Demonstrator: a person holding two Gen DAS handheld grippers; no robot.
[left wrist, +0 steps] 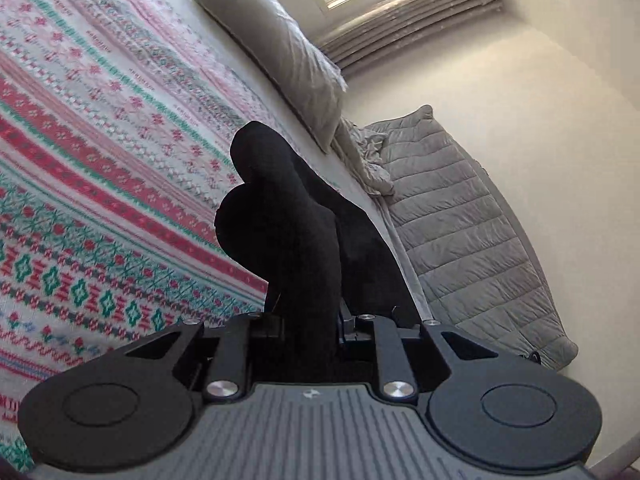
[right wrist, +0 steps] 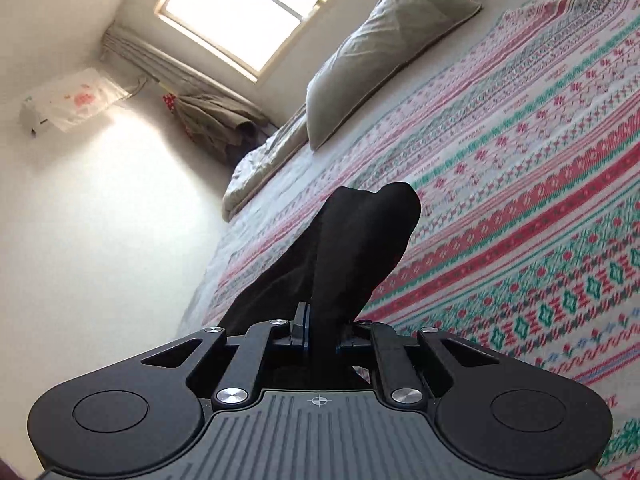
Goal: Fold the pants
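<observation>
The black pants (left wrist: 280, 216) bunch up between the fingers of my left gripper (left wrist: 308, 320), which is shut on them and holds them above the patterned bedspread (left wrist: 100, 140). In the right wrist view the black pants (right wrist: 360, 248) rise in a fold out of my right gripper (right wrist: 322, 332), which is also shut on the cloth. Both grippers' fingertips are mostly hidden by the fabric. The rest of the pants is out of view.
A grey pillow (left wrist: 280, 52) lies at the head of the bed, also in the right wrist view (right wrist: 372, 48). A grey quilted duvet (left wrist: 472, 232) hangs off the bed's side. A window (right wrist: 248, 8) and hanging clothes (right wrist: 216, 120) are by the wall.
</observation>
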